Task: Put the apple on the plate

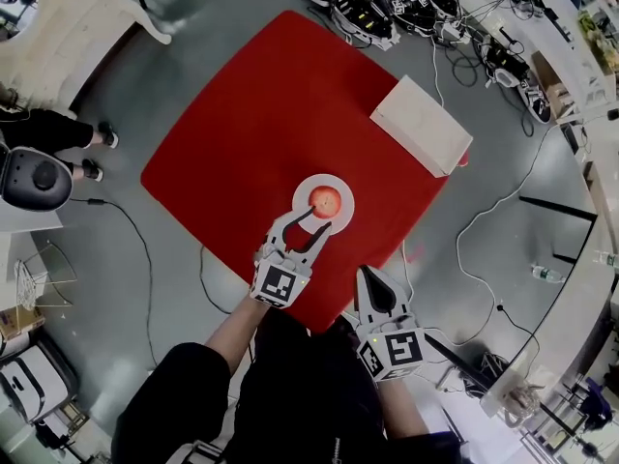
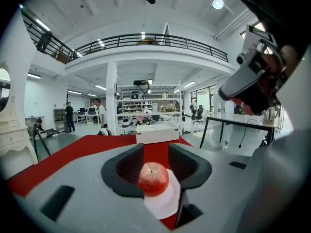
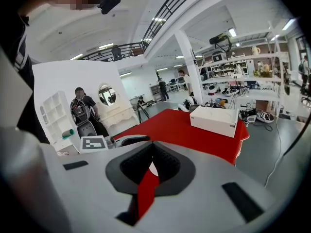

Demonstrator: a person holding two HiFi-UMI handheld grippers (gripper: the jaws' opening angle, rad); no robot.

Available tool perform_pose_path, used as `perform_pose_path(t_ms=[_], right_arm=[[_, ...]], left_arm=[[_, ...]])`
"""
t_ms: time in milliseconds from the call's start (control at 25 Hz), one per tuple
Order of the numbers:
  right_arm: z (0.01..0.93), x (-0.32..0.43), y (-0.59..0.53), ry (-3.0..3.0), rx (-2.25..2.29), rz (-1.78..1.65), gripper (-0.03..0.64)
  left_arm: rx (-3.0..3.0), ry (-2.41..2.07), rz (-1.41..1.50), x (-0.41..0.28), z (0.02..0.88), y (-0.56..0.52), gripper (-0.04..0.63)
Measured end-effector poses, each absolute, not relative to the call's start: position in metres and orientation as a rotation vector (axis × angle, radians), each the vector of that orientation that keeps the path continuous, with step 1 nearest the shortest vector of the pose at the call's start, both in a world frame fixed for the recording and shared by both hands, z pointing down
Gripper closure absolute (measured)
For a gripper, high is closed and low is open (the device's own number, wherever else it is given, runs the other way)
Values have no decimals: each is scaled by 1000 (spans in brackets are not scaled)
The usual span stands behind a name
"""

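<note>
A red apple (image 1: 326,201) sits on a small white plate (image 1: 340,188) near the front edge of the red table (image 1: 261,114). My left gripper (image 1: 309,219) hovers just short of the plate, its jaws parted and touching nothing. In the left gripper view the apple (image 2: 153,178) lies on the plate (image 2: 166,204), low and just beyond the gripper (image 2: 156,155), with air on both sides. My right gripper (image 1: 368,274) hangs off the table's front edge, to the right of the left one. In the right gripper view its jaws (image 3: 152,161) meet at the tips with nothing between them.
A white box (image 1: 423,124) lies at the table's right edge and shows ahead in the right gripper view (image 3: 214,119). Spare grippers and cables (image 1: 387,8) litter the floor beyond the table. A seated person's feet (image 1: 97,143) and a chair (image 1: 34,177) are at the left.
</note>
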State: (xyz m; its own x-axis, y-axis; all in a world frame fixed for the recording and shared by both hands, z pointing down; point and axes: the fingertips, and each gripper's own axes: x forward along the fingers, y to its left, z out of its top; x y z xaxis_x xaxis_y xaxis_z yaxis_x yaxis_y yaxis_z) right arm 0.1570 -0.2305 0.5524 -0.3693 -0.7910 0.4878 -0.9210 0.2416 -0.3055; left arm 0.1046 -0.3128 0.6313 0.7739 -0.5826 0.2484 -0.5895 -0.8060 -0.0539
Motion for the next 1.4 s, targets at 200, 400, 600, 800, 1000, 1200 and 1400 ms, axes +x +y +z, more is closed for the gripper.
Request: perform_pose_path(t_ms=[200, 400, 600, 800, 1000, 1200, 1400], right_arm=[[528, 160, -231, -2329, 1606, 761, 606], [510, 157, -236, -2376, 1580, 677, 606], [491, 153, -232, -2430, 1570, 591, 606], [467, 147, -227, -2482, 1564, 504, 606], [451, 138, -218, -2514, 1563, 449, 606], [451, 127, -205, -2530, 1521, 425, 607], [457, 122, -187, -2538, 1464, 412, 607]], left_arm=[[2933, -990, 389, 98, 595, -294, 588], [2868, -1003, 351, 87, 564, -283, 589], [2820, -1053, 313, 71, 524, -264, 589], [2823, -1103, 291, 61, 485, -246, 589], [2823, -1130, 296, 50, 461, -230, 589], [2809, -1143, 342, 38, 460, -212, 589], [2789, -1166, 339, 37, 468, -194, 589]])
